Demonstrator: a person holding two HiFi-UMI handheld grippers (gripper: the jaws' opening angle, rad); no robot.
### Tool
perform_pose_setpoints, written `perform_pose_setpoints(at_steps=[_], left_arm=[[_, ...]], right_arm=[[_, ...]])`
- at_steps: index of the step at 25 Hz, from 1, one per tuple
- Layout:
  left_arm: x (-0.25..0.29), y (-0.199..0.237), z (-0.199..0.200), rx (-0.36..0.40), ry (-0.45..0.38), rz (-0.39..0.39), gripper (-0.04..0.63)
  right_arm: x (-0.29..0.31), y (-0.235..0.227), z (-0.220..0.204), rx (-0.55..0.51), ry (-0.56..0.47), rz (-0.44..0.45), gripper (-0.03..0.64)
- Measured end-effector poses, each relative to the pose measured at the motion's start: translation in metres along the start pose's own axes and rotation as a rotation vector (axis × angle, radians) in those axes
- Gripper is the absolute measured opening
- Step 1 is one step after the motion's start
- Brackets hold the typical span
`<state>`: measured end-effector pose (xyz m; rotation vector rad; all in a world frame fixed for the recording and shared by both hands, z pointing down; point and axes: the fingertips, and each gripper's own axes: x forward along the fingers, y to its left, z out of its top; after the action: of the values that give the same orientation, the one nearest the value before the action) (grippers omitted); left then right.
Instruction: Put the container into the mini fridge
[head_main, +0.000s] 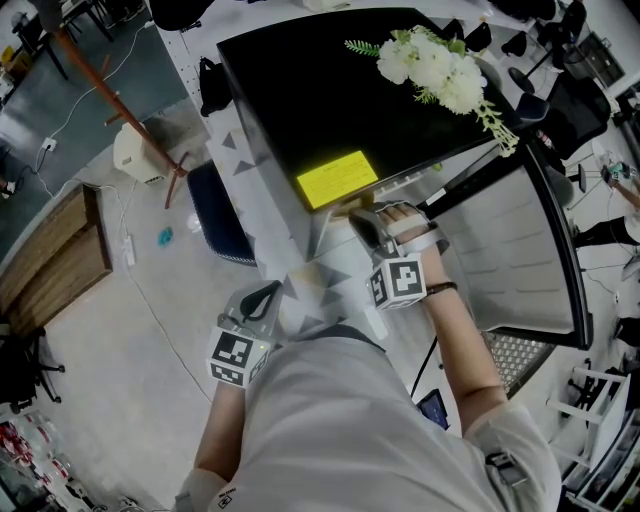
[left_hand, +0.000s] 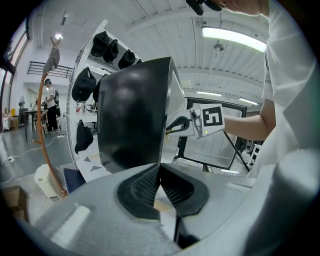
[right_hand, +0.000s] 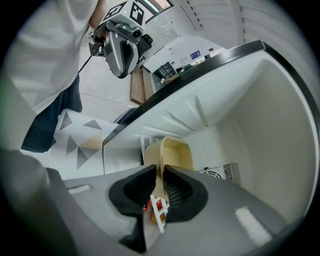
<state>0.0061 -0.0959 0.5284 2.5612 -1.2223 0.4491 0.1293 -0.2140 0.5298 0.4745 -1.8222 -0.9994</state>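
Observation:
The black mini fridge stands with its door swung open to the right. My right gripper is shut on the side wall of a cream plastic container, which it holds inside the fridge's white interior. In the head view the right gripper reaches in under the fridge's top edge, and the container is hidden there. My left gripper hangs lower, at the fridge's left front corner. It is shut with nothing in it, facing the fridge's black side.
White flowers and a yellow sticker lie on the fridge top. A white patterned cabinet carries the fridge. A dark blue bin, a wooden crate and a coat stand are on the floor to the left.

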Motion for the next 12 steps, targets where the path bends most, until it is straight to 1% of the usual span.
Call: perform_pose_setpoints(at_steps=[6,12], left_arm=[[-0.001,0.001,0.000,-0.003,0.001,0.006,0.009],[-0.003,0.004,0.000,-0.004,-0.003,0.006,0.009]], right_arm=[[0.006,-0.012,0.006,0.020,-0.008,-0.033,0.060],[0.014,-0.014,0.011,0.020,-0.017,-0.029,0.070]])
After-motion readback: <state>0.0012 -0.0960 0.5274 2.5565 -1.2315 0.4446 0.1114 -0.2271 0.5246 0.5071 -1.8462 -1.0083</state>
